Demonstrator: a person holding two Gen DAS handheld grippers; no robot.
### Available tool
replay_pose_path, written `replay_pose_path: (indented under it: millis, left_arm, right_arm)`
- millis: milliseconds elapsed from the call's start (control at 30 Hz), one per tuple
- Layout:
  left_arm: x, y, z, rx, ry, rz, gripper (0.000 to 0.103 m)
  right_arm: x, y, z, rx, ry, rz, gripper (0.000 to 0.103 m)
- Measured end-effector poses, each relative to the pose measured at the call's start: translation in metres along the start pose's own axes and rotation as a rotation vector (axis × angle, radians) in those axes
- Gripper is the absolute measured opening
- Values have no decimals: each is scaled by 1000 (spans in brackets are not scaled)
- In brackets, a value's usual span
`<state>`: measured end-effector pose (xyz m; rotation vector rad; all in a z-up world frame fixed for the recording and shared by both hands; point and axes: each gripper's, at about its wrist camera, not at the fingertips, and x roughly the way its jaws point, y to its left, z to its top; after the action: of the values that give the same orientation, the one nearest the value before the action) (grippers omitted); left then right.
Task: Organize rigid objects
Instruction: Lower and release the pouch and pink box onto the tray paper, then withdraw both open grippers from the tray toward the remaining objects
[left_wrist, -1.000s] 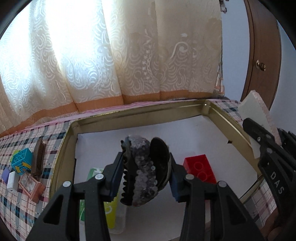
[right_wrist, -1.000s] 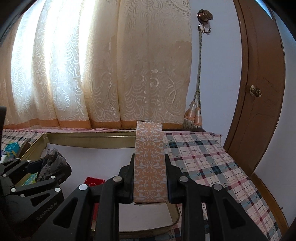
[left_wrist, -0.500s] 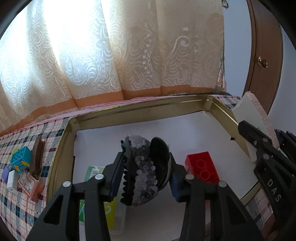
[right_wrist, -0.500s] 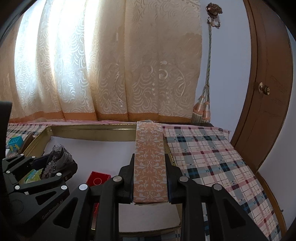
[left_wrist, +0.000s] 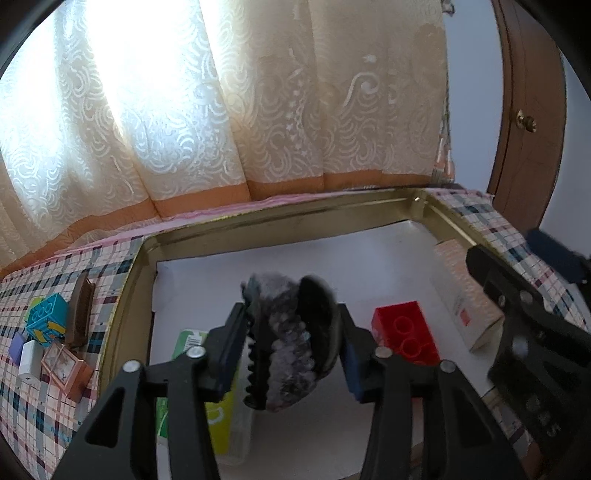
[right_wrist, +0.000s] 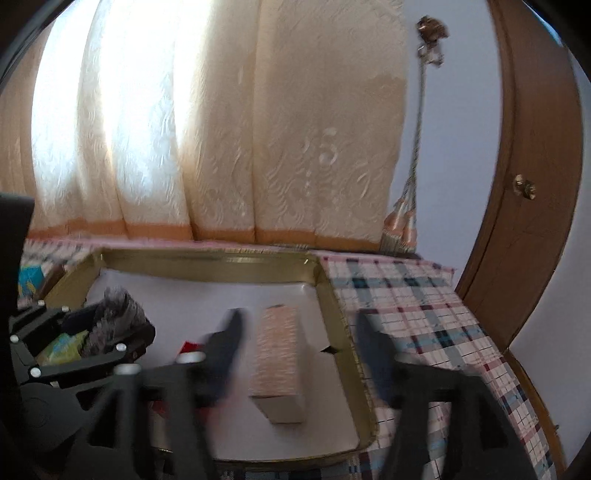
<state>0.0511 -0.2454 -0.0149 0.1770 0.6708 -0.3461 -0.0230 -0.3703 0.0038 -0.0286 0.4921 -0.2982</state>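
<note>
A gold-rimmed tray (left_wrist: 295, 218) with a white floor lies on the plaid cloth. My left gripper (left_wrist: 291, 332) hovers over it with a grey-and-black hair claw clip (left_wrist: 288, 339) between its pads. Its jaws are opening, and both pads still touch the blurred clip. My right gripper (right_wrist: 299, 321) is opening wide, with nothing held. The orange patterned box (right_wrist: 279, 354) lies flat on the tray floor below its fingers, by the right rim (right_wrist: 343, 332). The left wrist view shows that box (left_wrist: 465, 299) beside the right gripper (left_wrist: 517, 258). A red brick (left_wrist: 404, 332) and a green-yellow pack (left_wrist: 221, 417) lie in the tray.
Left of the tray on the cloth are a blue block (left_wrist: 46, 317), a brown comb (left_wrist: 81, 306), a small white piece (left_wrist: 29, 358) and a pink framed item (left_wrist: 62, 365). A curtain (left_wrist: 258, 110) hangs behind, and a wooden door (right_wrist: 535, 184) stands at the right.
The right gripper has let go of the orange box, which dropped flat into the tray by the right rim. The left fingers have spread slightly around the clip.
</note>
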Motion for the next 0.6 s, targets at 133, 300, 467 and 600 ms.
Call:
replay_pose_path:
  millis: [133, 300, 467, 600]
  left_arm:
    - [-28, -3, -5, 4, -135, -25, 100]
    - [-57, -3, -9, 39, -303, 27, 103]
    - [-64, 7, -13, 16, -322, 41, 103]
    - [-71, 11, -18, 46, -363, 101, 103]
  right_arm:
    - [-11, -13, 0, 71, -76, -33, 85]
    - [-23, -28, 0, 136, -169, -93, 86]
    - [-40, -33, -1, 164, -273, -111, 86]
    - [-51, -38, -3, 198, -324, -117, 86]
